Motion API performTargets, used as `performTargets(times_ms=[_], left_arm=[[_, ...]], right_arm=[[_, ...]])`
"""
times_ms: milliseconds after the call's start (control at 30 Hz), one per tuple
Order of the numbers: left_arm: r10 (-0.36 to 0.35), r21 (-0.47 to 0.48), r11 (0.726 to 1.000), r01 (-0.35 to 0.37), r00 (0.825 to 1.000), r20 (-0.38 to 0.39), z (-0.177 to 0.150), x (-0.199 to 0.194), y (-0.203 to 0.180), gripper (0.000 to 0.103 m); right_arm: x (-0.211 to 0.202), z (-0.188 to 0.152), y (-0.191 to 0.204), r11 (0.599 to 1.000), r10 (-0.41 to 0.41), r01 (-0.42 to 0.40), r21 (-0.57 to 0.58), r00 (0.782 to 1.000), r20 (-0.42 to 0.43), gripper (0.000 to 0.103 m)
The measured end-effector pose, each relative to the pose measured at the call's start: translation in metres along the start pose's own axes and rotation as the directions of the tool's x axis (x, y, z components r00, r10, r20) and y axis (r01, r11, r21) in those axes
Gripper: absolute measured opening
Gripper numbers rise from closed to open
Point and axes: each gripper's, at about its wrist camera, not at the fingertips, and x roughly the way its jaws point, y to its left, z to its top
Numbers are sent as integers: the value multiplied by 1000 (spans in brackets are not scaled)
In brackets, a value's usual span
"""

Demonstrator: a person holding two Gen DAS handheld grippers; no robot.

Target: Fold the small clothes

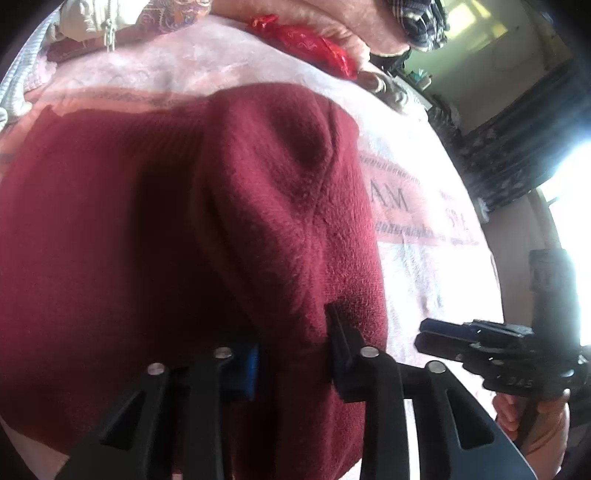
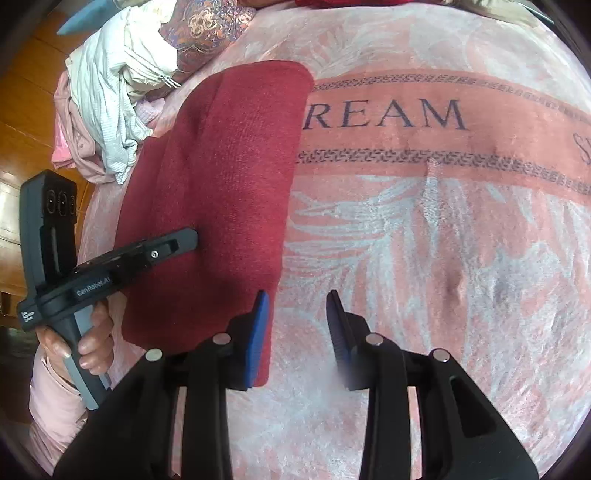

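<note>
The dark red garment (image 2: 221,177) lies folded into a long strip on the pink blanket (image 2: 424,258) of a bed. In the right wrist view it runs from the upper middle of the frame down to the lower left of centre, its right edge straight and its top corner covering the start of the word printed on the blanket, of which "REAM" shows. In the left wrist view the garment (image 1: 207,206) fills most of the frame, with a soft ridge of cloth rising through the middle.

The left hand-held gripper (image 1: 295,350) has its jaws narrow and pressed into that ridge at the near edge of the garment: red cloth sits bunched between the blue pad on the left and the dark finger on the right. In the right wrist view the same tool (image 2: 184,238) comes in from the left, its tip resting on the garment, with a hand (image 2: 85,343) in a pink sleeve around the handle at lower left.

The right hand-held gripper (image 2: 299,325) stands partly open at the garment's lower right corner. Its left pad overlaps the edge of the cloth; its right finger is over bare blanket; only blanket shows in the gap, so nothing is held. In the left wrist view it (image 1: 424,334) sits at the right edge, apart from the garment.

A heap of white and pink clothes (image 2: 110,96) lies at the upper left, beside a patterned cushion (image 2: 207,33). A red wrapper (image 1: 306,40) lies at the top of the left wrist view.
</note>
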Motion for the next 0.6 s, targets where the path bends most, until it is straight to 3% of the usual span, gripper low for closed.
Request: performTargets(times_ms=[200,367,600], left_arm=[[-49,-18,999,50,998,35,1,-17,10,20],[-75,-46,996,80,991,107,7,-59,32,18],[-52,-45,997,62,978,200,16,-120,65,18]], right_arm=[[5,3,3,1000,12,-12,6,1000,2,33],[9,7,8,1000,24,-24,4,1000,2,33],[24,8,27,999,27,-27,-28,999,-23,33]])
